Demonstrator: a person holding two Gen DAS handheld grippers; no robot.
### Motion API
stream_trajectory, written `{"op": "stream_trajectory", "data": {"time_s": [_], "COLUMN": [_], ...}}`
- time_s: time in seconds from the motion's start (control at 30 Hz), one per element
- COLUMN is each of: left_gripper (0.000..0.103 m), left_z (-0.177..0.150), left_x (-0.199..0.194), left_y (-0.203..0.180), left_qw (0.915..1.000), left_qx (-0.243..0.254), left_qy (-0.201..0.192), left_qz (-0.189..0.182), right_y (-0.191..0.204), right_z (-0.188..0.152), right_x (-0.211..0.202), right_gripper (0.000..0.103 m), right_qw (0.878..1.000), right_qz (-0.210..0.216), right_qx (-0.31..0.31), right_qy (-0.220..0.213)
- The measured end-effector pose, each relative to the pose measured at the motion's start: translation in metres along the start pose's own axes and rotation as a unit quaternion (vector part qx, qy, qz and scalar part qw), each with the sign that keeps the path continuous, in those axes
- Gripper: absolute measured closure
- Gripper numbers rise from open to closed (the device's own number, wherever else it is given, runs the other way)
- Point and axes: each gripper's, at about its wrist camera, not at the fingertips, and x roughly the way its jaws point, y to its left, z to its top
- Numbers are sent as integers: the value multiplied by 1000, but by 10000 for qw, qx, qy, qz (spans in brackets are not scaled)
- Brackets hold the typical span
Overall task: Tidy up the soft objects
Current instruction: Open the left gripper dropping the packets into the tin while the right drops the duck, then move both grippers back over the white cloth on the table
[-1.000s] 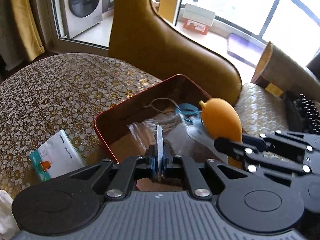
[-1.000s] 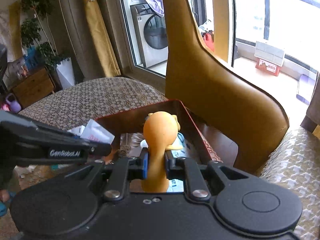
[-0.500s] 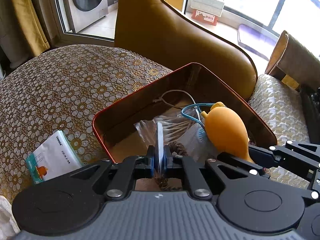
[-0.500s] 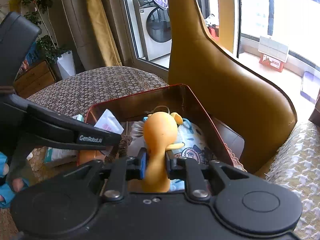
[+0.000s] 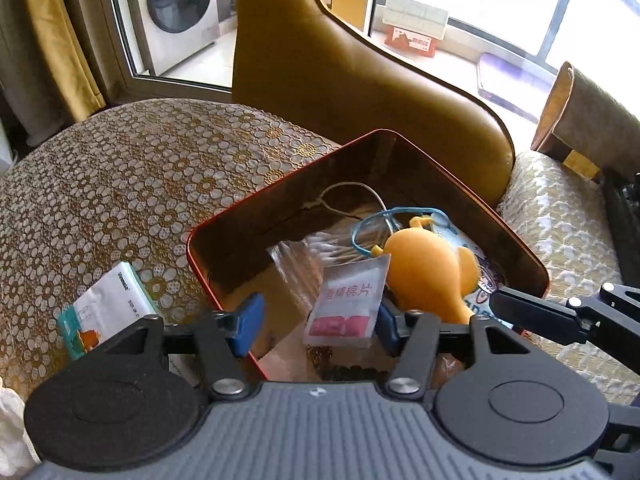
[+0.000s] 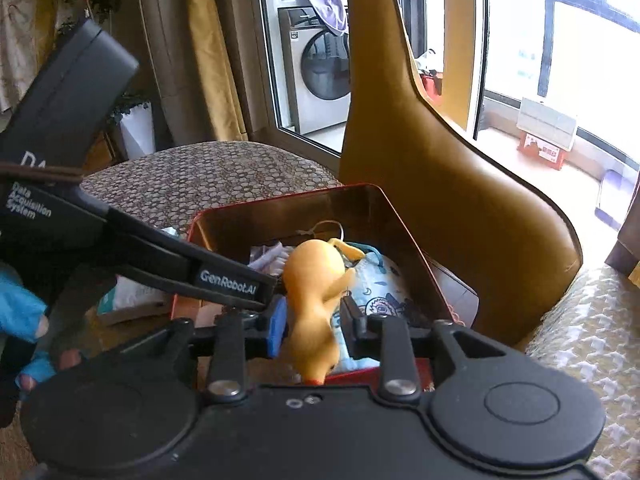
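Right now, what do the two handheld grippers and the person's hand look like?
Both grippers, left and right, are matte black with silver pivot screws and blue pads. White "GenRobot.AI" lettering marks the left finger. A blue glove covers the hand.

The tin (image 5: 516,236) sat on the counter (image 5: 120,184), before the chair (image 5: 360,92); a packet (image 5: 108,308) lay left of it.

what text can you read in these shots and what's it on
"GenRobot.AI": left claw's finger.
"Data Acquisition System": left claw's housing.
"酒精棉片": white sachet over the red tin.
Print on the tissue pack and the patterned pouch: too small to read.
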Motion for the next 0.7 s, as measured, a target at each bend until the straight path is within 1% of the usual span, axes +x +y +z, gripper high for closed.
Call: {"op": "stream_trajectory", "data": {"time_s": [0.1,0.27,0.57,0.7], "left_gripper": [43,37,37,32], "left_z": [-2,-8,-33,-48], "left_x": [-11,-37,-98,-125], "left_y": [4,5,23,38], "left_qw": [9999,9995,9978,9972], "left_qx": [-56,60,271,225], "left_qy": [-88,-276,-603,-704], "left_qz": [-72,-113,-79,-149], "right_y": [0,6,20,33], "right_z": [-1,-1,1,1], "right_x": [-8,-29,-70,-86], "right_gripper": [69,64,60,52], "right_qw": [10000,9998,9989,9980], "right_qz": [-13,101,346,481], "right_qx": [10,23,182,167], "right_qy": [-35,-142,-267,-369]}}
